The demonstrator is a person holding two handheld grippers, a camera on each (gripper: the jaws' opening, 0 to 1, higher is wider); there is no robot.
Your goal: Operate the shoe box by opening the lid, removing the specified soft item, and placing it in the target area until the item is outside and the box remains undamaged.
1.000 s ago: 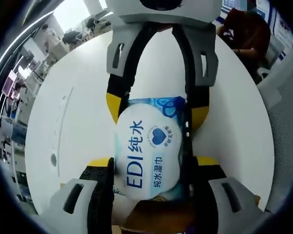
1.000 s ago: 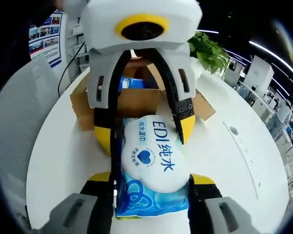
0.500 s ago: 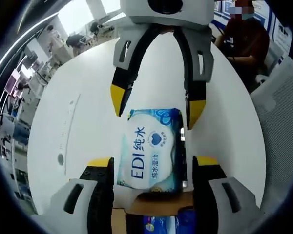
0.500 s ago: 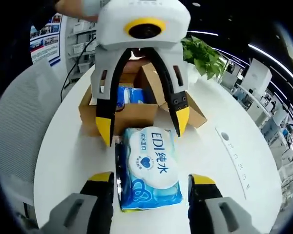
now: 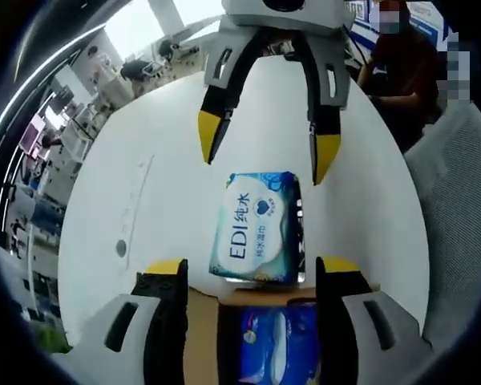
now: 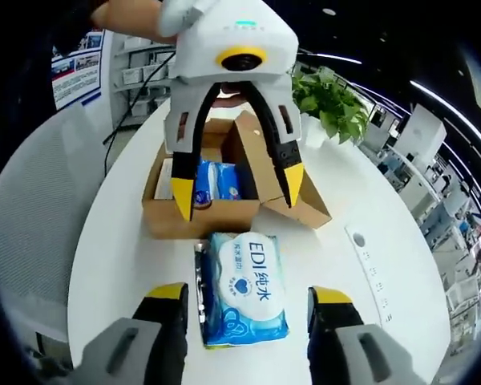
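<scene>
A blue-and-white wet wipes pack [image 5: 256,228] [image 6: 244,289] lies flat on the round white table [image 5: 144,160], just in front of the brown cardboard shoe box [image 6: 200,218]. The box's lid [image 6: 260,160] stands open, and another blue pack [image 6: 216,180] [image 5: 276,345] lies inside. My left gripper [image 5: 252,273] [image 6: 237,188] hangs open above the box's near wall, clear of the pack on the table. Facing it from across that pack, my right gripper [image 6: 248,295] [image 5: 268,147] is open too, with its yellow tips raised above the table. Nothing is held.
A potted green plant [image 6: 333,100] stands beyond the box. A grey chair back [image 6: 32,216] is at the table's edge. A person in dark red [image 5: 401,56] sits past the far rim. Office desks and shelves surround the table.
Both grippers let go of the wet wipes pack and drew back from it in opposite directions. It now lies free on the table, and the open box has come into fuller view.
</scene>
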